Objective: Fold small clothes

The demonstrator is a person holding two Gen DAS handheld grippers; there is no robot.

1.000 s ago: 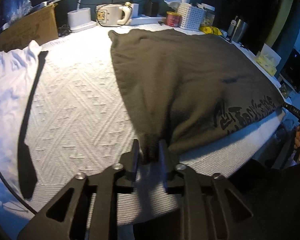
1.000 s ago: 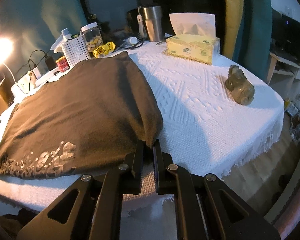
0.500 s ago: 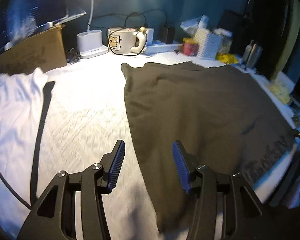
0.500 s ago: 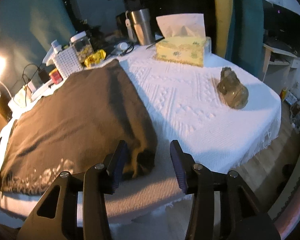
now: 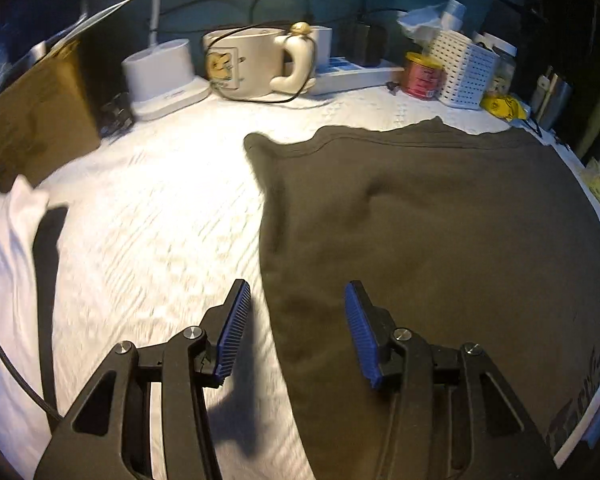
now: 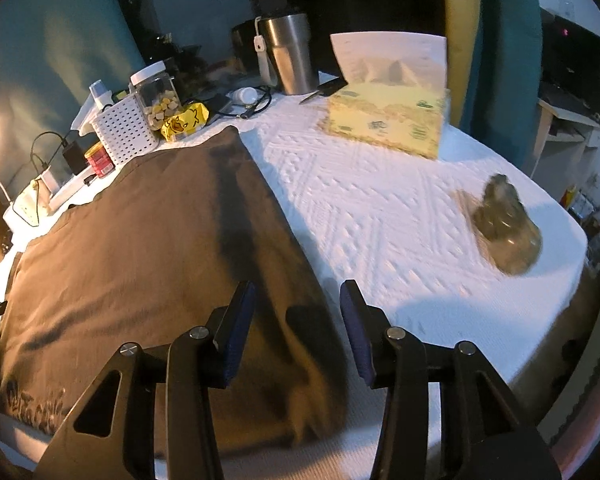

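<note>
Dark garment [image 5: 440, 240] spread flat below left gripper [image 5: 296, 332] and right gripper [image 6: 296, 328], both spread and empty after just opening; folds apparently still to come.

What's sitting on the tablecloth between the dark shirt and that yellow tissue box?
Nothing: in the right wrist view, only bare white tablecloth lies between the dark shirt and the tissue box.

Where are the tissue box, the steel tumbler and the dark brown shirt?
tissue box [image 6: 384, 122], right wrist view, on its yellow front face.
steel tumbler [image 6: 290, 54], right wrist view, on its metal side.
dark brown shirt [image 5: 440, 240], left wrist view, on the middle of the flat cloth.
</note>
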